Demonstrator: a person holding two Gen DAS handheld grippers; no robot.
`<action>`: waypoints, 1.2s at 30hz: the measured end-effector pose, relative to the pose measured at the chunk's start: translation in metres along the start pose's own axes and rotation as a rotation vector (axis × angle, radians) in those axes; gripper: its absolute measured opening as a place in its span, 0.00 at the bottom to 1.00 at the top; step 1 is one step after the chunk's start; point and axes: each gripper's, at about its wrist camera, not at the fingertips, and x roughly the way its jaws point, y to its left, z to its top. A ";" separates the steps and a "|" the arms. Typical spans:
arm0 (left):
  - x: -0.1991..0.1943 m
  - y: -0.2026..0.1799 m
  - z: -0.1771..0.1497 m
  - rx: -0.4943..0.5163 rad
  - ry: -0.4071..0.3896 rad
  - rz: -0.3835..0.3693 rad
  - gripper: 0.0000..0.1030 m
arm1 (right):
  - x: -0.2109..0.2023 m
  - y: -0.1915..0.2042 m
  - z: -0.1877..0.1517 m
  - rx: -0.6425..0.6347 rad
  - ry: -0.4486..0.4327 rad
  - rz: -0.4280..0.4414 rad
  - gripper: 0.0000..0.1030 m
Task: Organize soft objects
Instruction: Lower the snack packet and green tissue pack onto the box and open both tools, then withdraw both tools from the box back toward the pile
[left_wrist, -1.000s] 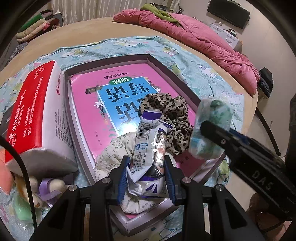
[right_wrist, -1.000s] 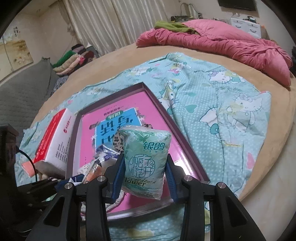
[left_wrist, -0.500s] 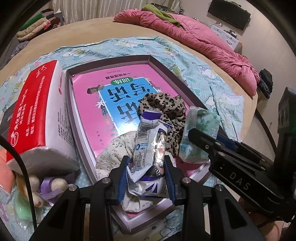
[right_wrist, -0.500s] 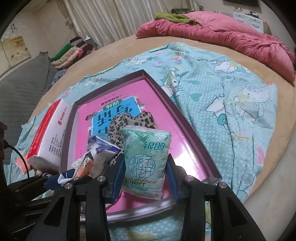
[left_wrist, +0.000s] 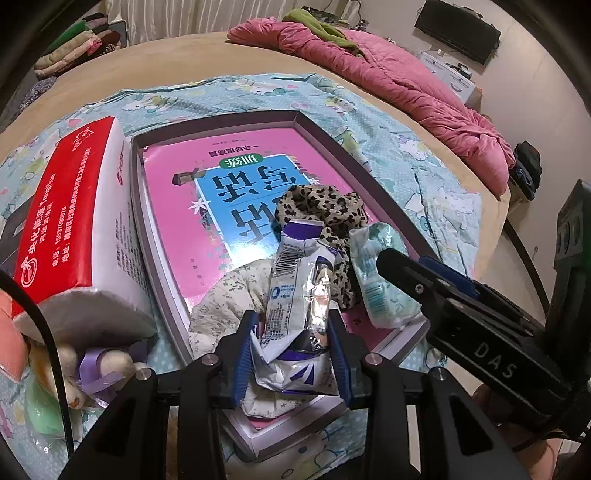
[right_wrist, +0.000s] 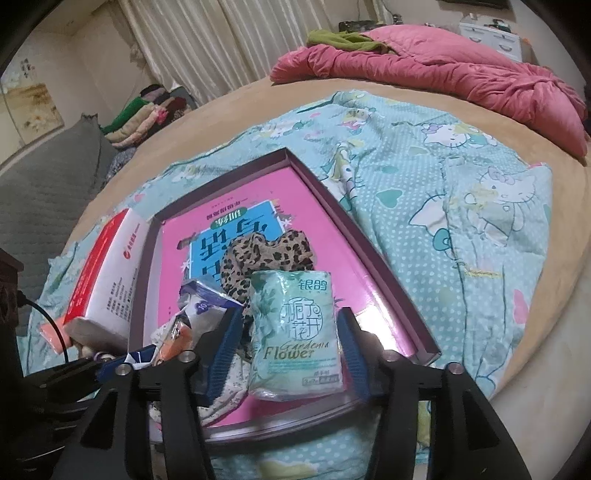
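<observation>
Two claws over one tray (left_wrist: 325, 147), both pointing steeply down at its near end.

Left side: red-and-white tissue brick (left_wrist: 74, 221) lies outside the tray, against its left wall. Not in play now.

Left claw (left_wrist: 291, 347): jaws pressed on a crumpled blue-white pouch (left_wrist: 299, 288), held upright, long axis running up and away from the claw. Pouch hangs over the floral cloth (left_wrist: 229, 295) at the tray's near end. Leopard cloth (left_wrist: 321, 210) just behind it.

Right claw (right_wrist: 282, 343): jaws have just been opening. The green tissue pack (right_wrist: 295, 332) stands between them, long axis in line with the fingers, but gaps show on both sides; pads look clear of it. The pack seems to rest inside the tray, near its right corner, just beside the leopard cloth.

Relation that matters: pack lies straight ahead of the right claw, between the fingers, so backing out along the finger line should clear it without knocking it over. A sideways pull would likely tip it. The left claw is the nearer one for the pouch, and its drop spot lies just below and ahead.
</observation>
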 end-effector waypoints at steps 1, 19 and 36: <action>-0.001 0.000 0.000 -0.001 -0.001 -0.003 0.36 | -0.001 0.000 0.000 0.004 -0.003 0.000 0.59; -0.005 -0.002 0.002 -0.003 -0.003 0.006 0.46 | -0.026 -0.012 0.004 0.051 -0.071 -0.039 0.71; -0.032 0.003 0.004 -0.024 -0.071 0.027 0.69 | -0.037 -0.014 0.005 0.077 -0.086 -0.052 0.75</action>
